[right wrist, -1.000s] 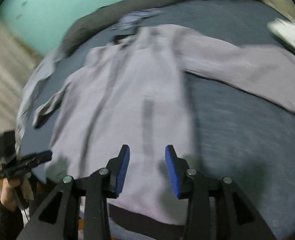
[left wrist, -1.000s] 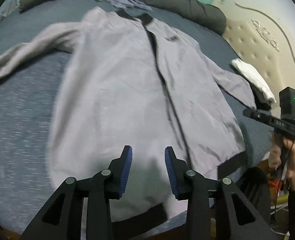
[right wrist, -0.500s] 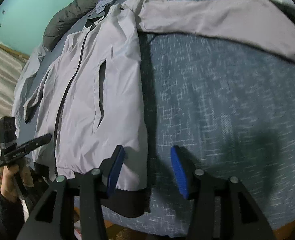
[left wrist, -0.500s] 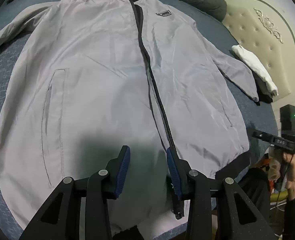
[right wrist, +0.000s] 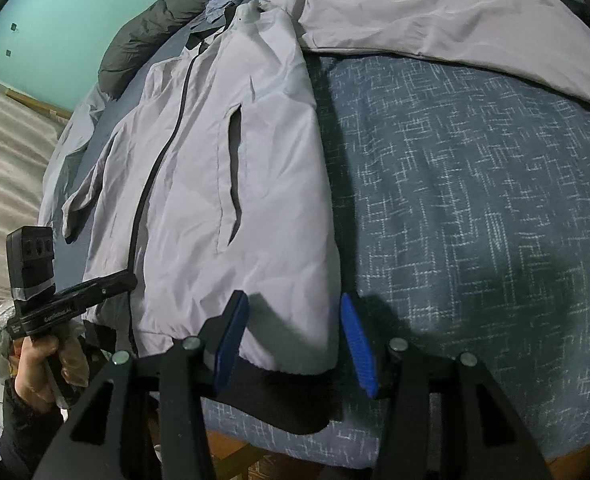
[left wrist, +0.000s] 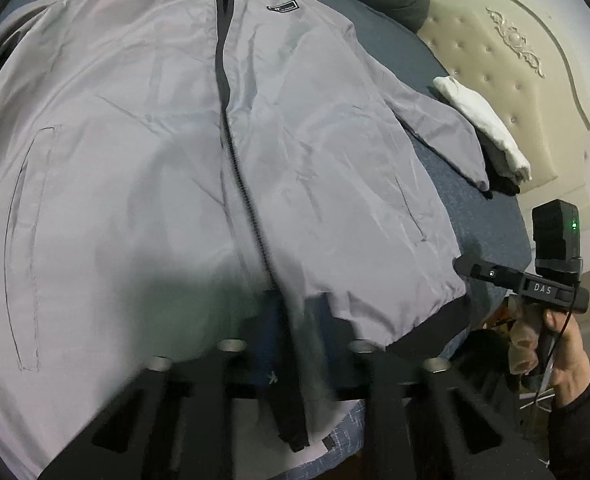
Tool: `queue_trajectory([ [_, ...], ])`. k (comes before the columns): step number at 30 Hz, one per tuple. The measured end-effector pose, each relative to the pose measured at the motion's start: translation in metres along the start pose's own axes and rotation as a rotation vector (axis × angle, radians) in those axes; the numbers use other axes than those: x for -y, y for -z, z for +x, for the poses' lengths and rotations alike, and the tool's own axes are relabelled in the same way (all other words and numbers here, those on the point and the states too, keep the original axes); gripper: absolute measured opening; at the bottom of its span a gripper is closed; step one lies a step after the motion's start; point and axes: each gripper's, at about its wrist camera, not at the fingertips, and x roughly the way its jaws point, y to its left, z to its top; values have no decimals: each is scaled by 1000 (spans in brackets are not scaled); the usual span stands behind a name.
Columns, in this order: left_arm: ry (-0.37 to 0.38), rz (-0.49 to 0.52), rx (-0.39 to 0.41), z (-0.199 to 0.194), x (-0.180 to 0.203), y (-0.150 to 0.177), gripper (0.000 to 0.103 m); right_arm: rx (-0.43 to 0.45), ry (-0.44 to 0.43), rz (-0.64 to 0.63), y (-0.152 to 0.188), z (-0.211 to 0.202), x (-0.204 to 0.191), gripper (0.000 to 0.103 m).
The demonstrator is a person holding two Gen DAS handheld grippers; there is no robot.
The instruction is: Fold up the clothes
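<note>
Lying flat, zipped grey jacket [left wrist: 143, 152] with black hem

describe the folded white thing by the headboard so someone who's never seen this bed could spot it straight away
Start at the cream tufted headboard with its carved scrollwork, then drop to the edge of the blue bedspread just below it. There a white folded garment lies on a dark one, just past the cuff of the grey jacket. It is the only white item there.
</note>
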Motion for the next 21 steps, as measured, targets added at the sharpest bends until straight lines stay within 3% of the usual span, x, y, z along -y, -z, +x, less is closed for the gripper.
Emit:
queue_trajectory([
  [9, -27, 11, 61, -38, -17, 0, 3, 44, 2, 74, -4, -8, 13, 49],
  [21, -71, -6, 32, -32, -27, 3, 3, 0, -58, 82, 3, 5, 3, 49],
])
